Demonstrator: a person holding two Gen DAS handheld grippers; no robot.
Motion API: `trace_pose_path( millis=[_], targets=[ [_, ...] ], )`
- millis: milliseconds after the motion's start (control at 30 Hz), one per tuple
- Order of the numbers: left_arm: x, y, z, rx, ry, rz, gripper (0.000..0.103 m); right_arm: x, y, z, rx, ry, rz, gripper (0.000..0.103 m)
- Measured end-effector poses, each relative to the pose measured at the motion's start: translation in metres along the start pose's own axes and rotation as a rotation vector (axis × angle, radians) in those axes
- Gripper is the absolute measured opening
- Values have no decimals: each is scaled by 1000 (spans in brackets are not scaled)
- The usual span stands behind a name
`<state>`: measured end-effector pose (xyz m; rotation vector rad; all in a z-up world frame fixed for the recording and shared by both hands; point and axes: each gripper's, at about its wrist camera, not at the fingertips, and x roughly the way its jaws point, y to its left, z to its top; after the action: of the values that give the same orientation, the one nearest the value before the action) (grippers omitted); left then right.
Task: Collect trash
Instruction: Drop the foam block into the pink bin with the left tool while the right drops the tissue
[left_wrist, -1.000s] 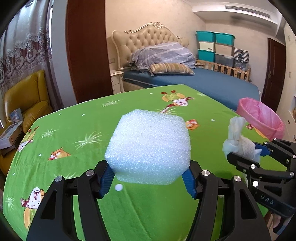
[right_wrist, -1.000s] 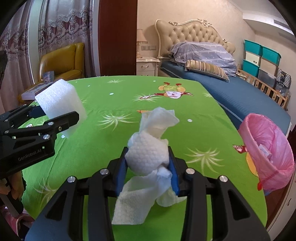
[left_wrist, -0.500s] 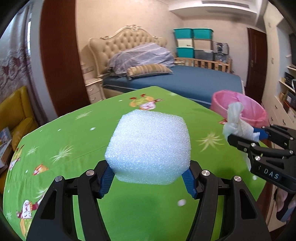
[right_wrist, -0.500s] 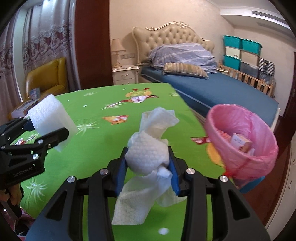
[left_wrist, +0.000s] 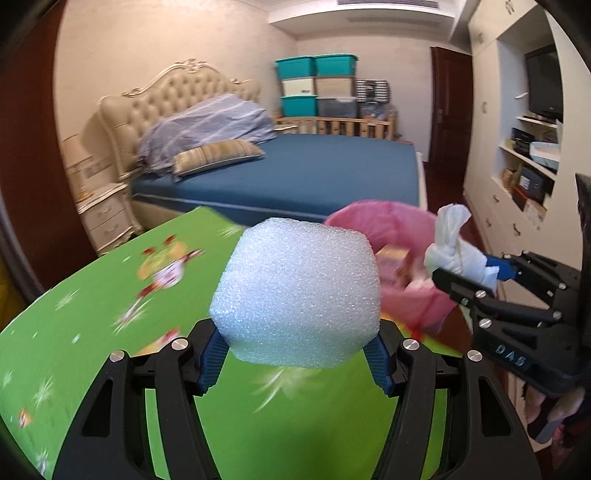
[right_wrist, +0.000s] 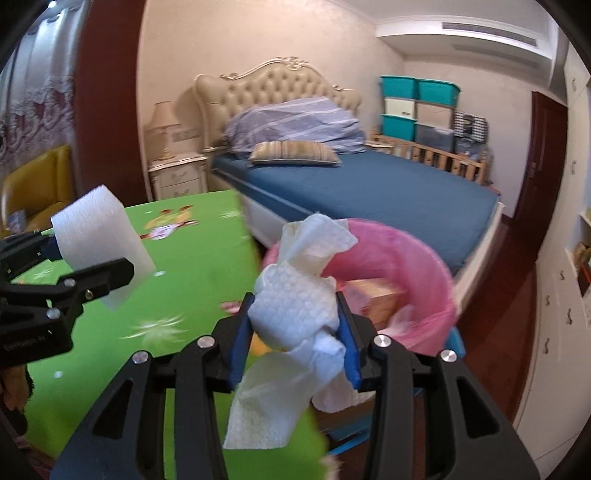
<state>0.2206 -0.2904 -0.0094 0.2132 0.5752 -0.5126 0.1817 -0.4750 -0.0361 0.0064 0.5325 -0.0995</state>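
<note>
The left gripper is clamped on a white foam block, its blue pads pressed into the block's lower sides so the foam bulges above the fingers. It hangs over the green cartoon-print tablecloth, near the table's far edge. The right gripper has its jaws closed tight on a crumpled white paper towel; one tail sticks up, another droops below the fingers. That wad sits in front of the rim of the pink-lined trash bin, which stands just off the table's edge beside the blue bed. Inside the bin lies a small cardboard box. From the left wrist view, the towel shows at the bin's right side
</note>
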Motion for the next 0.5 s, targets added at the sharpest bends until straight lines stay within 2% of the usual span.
trace_pose_path(
  millis=[167, 433, 467, 500],
  targets=[
    [41, -23, 31, -26, 20, -72, 60, 19, -39, 7, 15, -3, -58, 41],
    [100, -48, 69, -26, 42, -118, 60, 61, -78, 12, 11, 20, -109, 43],
    [104, -50, 72, -24, 39, -125, 60, 65, -81, 12, 9, 21, -107, 44],
    [110, -53, 75, -21, 39, -134, 66, 70, -82, 12, 8, 21, -102, 47]
  ],
)
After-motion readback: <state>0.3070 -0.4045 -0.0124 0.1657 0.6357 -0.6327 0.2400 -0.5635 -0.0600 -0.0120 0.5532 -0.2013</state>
